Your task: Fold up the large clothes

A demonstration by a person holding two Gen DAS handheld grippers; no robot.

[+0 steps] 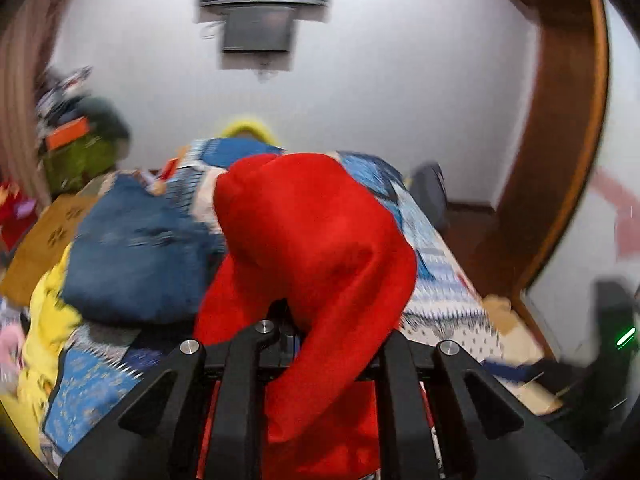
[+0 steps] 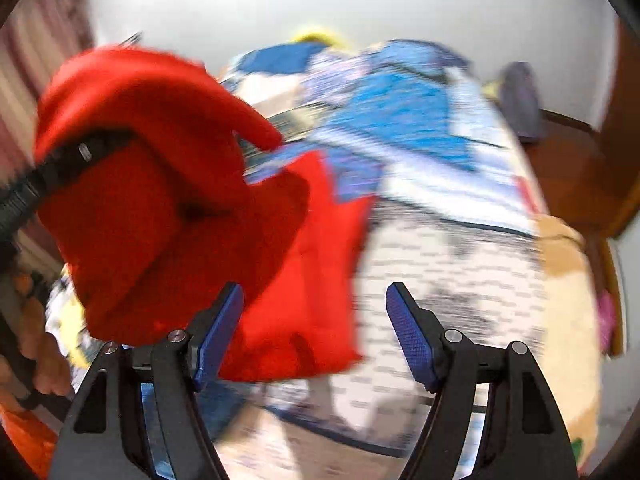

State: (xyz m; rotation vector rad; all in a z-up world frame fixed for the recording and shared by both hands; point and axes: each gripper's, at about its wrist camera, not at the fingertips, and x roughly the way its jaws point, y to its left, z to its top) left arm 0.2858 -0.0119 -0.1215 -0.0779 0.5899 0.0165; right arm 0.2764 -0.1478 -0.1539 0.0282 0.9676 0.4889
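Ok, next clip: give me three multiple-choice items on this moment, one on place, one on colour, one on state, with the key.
1. Where does the folded blue denim garment lie?
A. on the bed, left of the red garment
B. on the floor
C. on the wall screen

2. What colour are the right tool's pads?
A. green
B. blue
C. white

3. How is the left tool?
A. wide open and empty
B. out of view
C. shut on the red garment

Key: 1 A, the denim rests on the patterned bedspread left of the red cloth. 2 B, both pads show blue. 3 C, red cloth drapes from its closed fingers.
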